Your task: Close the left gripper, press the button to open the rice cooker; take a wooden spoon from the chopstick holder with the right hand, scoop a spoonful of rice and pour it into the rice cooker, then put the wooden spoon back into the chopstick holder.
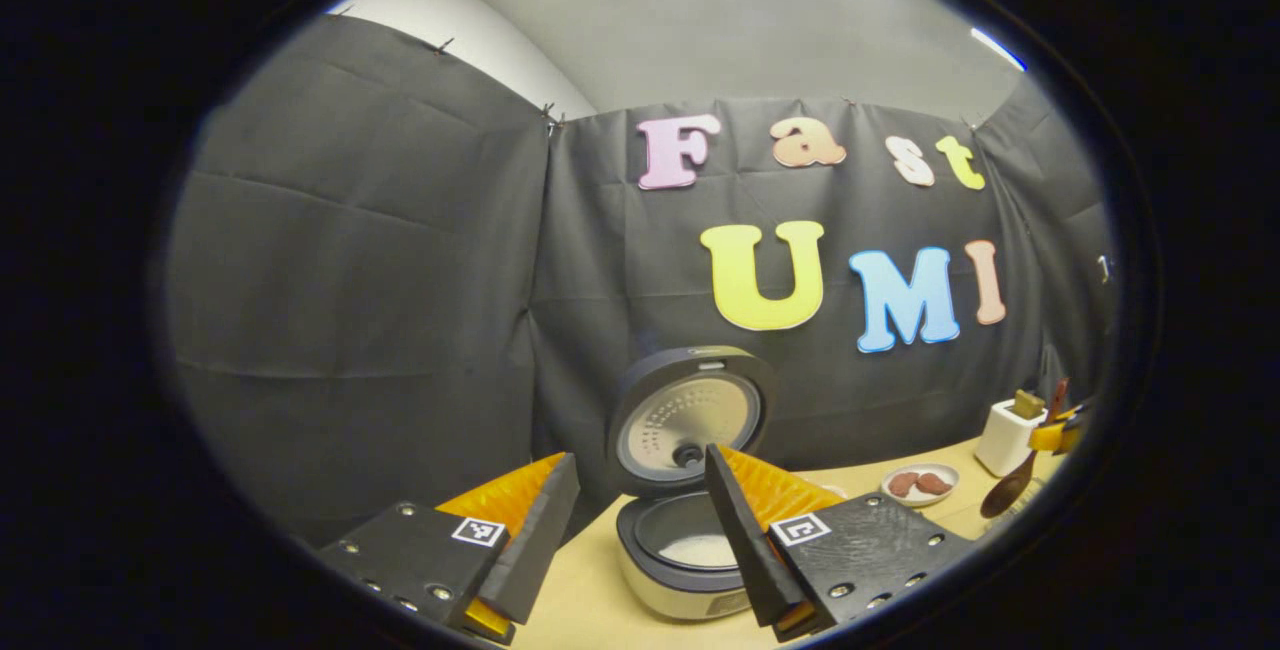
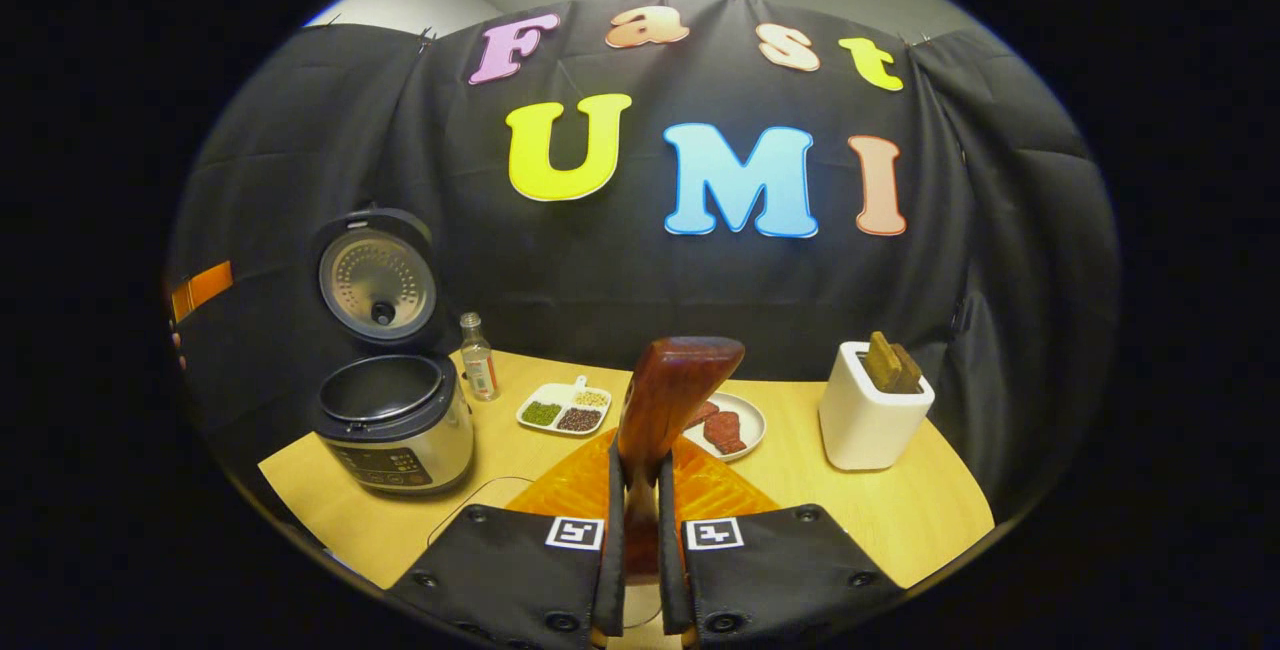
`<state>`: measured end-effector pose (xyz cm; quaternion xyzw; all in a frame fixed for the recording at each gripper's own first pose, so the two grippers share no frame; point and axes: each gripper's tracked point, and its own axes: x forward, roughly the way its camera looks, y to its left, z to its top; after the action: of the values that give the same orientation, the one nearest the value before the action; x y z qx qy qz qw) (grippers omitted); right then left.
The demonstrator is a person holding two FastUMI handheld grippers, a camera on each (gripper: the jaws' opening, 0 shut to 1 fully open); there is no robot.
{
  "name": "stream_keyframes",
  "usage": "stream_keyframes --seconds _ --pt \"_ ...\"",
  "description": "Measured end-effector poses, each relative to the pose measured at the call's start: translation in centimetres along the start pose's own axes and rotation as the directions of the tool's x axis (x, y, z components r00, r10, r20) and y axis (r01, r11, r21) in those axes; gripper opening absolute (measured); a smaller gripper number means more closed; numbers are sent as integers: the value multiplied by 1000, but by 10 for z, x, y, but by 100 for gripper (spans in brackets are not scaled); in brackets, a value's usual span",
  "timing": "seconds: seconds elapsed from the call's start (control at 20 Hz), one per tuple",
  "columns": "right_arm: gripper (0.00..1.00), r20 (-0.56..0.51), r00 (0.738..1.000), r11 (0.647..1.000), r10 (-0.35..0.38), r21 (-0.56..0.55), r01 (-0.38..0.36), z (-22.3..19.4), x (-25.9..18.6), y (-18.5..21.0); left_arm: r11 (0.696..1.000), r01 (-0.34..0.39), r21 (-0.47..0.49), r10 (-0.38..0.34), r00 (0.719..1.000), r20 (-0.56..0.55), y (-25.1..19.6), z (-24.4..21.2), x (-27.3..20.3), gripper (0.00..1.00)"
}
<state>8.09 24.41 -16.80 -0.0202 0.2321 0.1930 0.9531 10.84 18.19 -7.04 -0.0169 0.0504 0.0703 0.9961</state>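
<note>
The rice cooker [image 1: 690, 540] stands with its lid [image 1: 688, 420] raised, and something white lies in its inner pot. My left gripper [image 1: 640, 458] is open just in front of it, with nothing between the fingers. My right gripper [image 2: 640, 460] is shut on the handle of the wooden spoon [image 2: 668, 390], whose bowl points forward over the table. The spoon [image 1: 1005, 495] and that gripper [image 1: 1050, 435] also appear at the far right of the left gripper view. The white chopstick holder [image 2: 872, 420] stands to the right with wooden utensils [image 2: 893, 362] in it. The open cooker [image 2: 392, 420] sits to the left.
A small bottle [image 2: 478, 358] stands beside the cooker. A white divided dish of beans [image 2: 563, 408] and a plate of red pieces [image 2: 730, 425] lie mid-table. The left gripper's edge [image 2: 200, 285] shows at far left. The wooden table [image 2: 930, 510] ends close in front.
</note>
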Motion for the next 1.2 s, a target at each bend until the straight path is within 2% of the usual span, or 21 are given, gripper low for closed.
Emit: stream_keyframes --seconds 0.1,0.15,0.25,0.3,0.35,0.45,0.7,0.85,1.0,1.2 --pt "16 -26 1000 1000 16 -11 -17 -14 9 17 1000 -2 -4 2 1000 -8 8 -5 7 80" --pt "12 -37 999 1000 24 -12 -24 -21 14 24 1000 -3 -8 3 1000 -13 12 -9 9 80" --pt "16 -60 998 999 29 -17 -30 -36 24 36 1000 -8 -10 8 1000 -27 20 -16 14 80" --pt "12 -70 997 999 24 -25 -26 -43 28 39 1000 -10 -8 9 999 -33 24 -19 17 80" --pt "16 -81 997 999 19 -32 -21 -50 33 43 1000 -12 -5 12 999 -39 27 -22 17 80" --pt "16 -92 996 998 0 -58 -5 -62 40 47 1000 -18 1 18 999 -46 33 -25 19 80" --pt "16 -74 994 975 -82 -211 64 -81 51 46 999 -38 10 38 998 -54 45 -29 18 80" --pt "16 -71 995 966 -69 -255 49 -91 54 57 999 -49 14 49 997 -55 48 -29 16 80" --pt "16 -111 994 985 -2 -169 -17 -104 56 78 998 -57 17 58 997 -55 50 -26 12 80" --pt "16 -144 989 999 42 -21 -46 -104 53 85 998 -59 16 60 997 -51 51 -24 7 81"
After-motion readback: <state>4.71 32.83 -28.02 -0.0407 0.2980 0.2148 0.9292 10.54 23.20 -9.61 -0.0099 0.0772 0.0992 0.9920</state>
